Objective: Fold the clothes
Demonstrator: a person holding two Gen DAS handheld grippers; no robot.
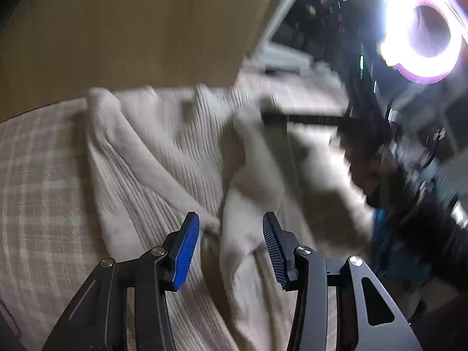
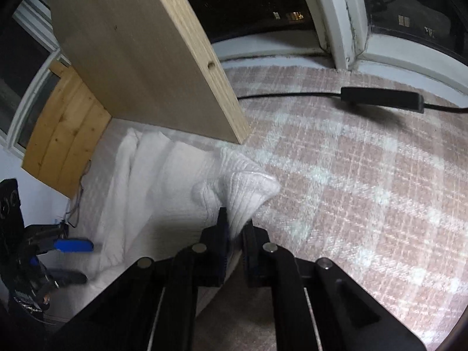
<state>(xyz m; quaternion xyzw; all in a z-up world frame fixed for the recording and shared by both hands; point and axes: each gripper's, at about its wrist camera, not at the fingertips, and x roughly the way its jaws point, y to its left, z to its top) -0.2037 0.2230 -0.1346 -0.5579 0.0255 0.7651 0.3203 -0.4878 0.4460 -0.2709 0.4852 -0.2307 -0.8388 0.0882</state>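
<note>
Right gripper (image 2: 234, 234) pinching sweater (image 2: 175, 175) corner, lifted off plaid bed (image 2: 351, 190); left gripper (image 1: 231, 245) spread above folds. Best kept taut, edges aligned, carried across evenly.

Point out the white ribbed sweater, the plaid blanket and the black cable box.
white ribbed sweater (image 2: 251, 193): right wrist view, pinched corner.
plaid blanket (image 2: 365, 181): right wrist view, bare middle.
black cable box (image 2: 383, 99): right wrist view, body centre.

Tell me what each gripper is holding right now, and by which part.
The right gripper is shut on a corner of the white ribbed knit garment. The left gripper is open above the same garment, holding nothing.
</note>
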